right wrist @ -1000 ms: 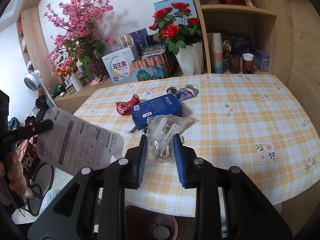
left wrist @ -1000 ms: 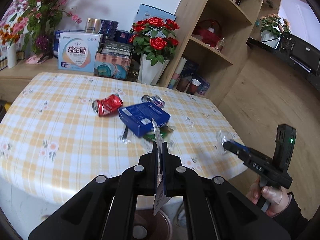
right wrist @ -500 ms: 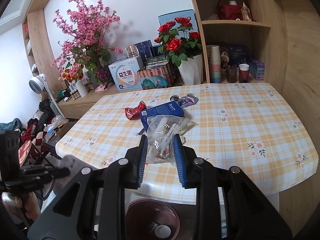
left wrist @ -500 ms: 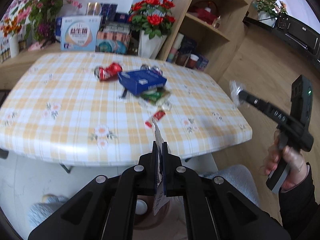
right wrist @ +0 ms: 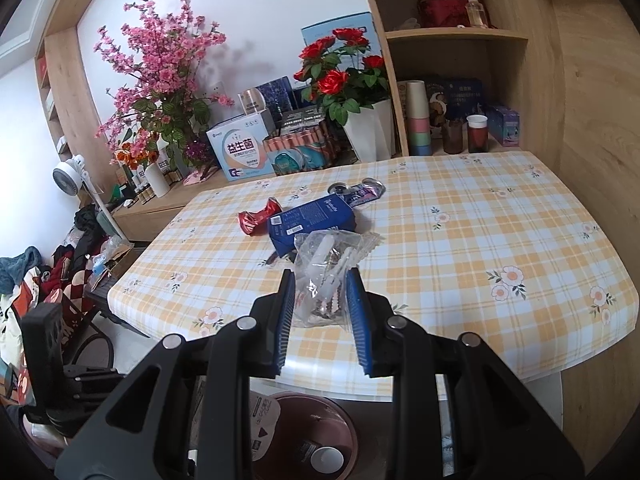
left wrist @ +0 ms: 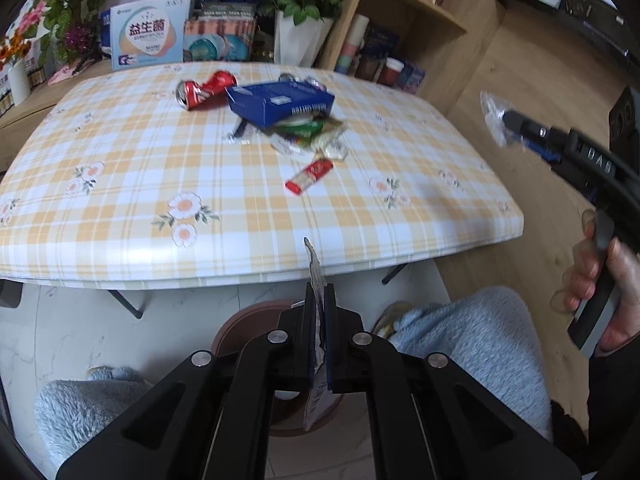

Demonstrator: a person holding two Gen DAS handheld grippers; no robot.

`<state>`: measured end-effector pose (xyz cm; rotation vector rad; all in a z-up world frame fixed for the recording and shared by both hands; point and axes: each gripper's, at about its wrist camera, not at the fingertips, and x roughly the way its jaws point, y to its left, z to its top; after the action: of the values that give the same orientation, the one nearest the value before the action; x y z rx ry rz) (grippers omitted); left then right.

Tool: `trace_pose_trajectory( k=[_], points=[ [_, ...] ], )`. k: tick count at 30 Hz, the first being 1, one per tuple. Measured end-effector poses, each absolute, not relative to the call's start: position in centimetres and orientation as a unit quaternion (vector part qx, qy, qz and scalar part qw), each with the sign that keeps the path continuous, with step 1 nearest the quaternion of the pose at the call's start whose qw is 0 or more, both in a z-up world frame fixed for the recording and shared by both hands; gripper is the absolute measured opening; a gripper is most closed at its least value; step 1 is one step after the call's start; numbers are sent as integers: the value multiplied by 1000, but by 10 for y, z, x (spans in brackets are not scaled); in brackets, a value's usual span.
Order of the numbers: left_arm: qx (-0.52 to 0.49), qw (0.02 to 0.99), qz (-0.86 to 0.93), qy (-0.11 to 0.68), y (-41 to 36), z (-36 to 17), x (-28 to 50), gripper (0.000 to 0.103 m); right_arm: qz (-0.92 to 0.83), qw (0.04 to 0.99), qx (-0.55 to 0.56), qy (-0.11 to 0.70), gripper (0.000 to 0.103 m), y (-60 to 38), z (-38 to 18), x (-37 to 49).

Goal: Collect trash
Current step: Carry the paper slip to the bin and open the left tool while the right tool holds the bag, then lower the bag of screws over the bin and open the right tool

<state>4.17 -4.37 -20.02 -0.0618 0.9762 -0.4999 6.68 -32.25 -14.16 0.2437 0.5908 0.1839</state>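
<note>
At lower centre of each wrist view, the left gripper clamps a flat paper wrapper above the brown bin; the right gripper grasps a clear plastic bag before the checked table.

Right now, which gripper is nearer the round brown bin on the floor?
Left. The left gripper hangs just above the round brown bin; the right gripper is higher, level with the table edge.
</note>
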Motion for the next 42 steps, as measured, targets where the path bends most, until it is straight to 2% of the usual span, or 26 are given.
trace_pose_trajectory(
  k=[5,6,7,8,9,10,11,13,15,23,42],
  points=[
    [-19,844,-246,476,-52,-213,44,5,88,943,128,294,29,-329,-148,70],
    [-21,845,-249,473,-52,-213,45,10,88,943,129,295,29,-330,-149,70],
    [-21,847,-250,469,-53,-210,45,22,89,942,130,296,29,-330,-150,70],
    [-18,851,-247,462,-52,-207,45,30,90,942,130,296,29,-329,-150,71],
    [-16,856,-245,455,-52,-204,45,44,91,942,129,297,29,-329,-151,71],
    [-15,864,-243,440,-50,-197,44,53,92,941,128,298,29,-329,-151,71],
    [-16,873,-238,425,-47,-190,43,59,94,941,127,299,29,-328,-152,71],
    [-14,888,-223,401,-42,-177,42,86,96,941,125,301,29,-326,-153,70],
    [-8,908,-195,372,-35,-163,39,95,100,940,121,303,29,-324,-155,70],
    [11,938,-131,320,-4,-135,36,97,124,932,103,324,29,-304,-164,63],
    [-60,951,-41,299,89,-125,10,97,195,907,34,370,30,-212,-174,52]
  ],
)
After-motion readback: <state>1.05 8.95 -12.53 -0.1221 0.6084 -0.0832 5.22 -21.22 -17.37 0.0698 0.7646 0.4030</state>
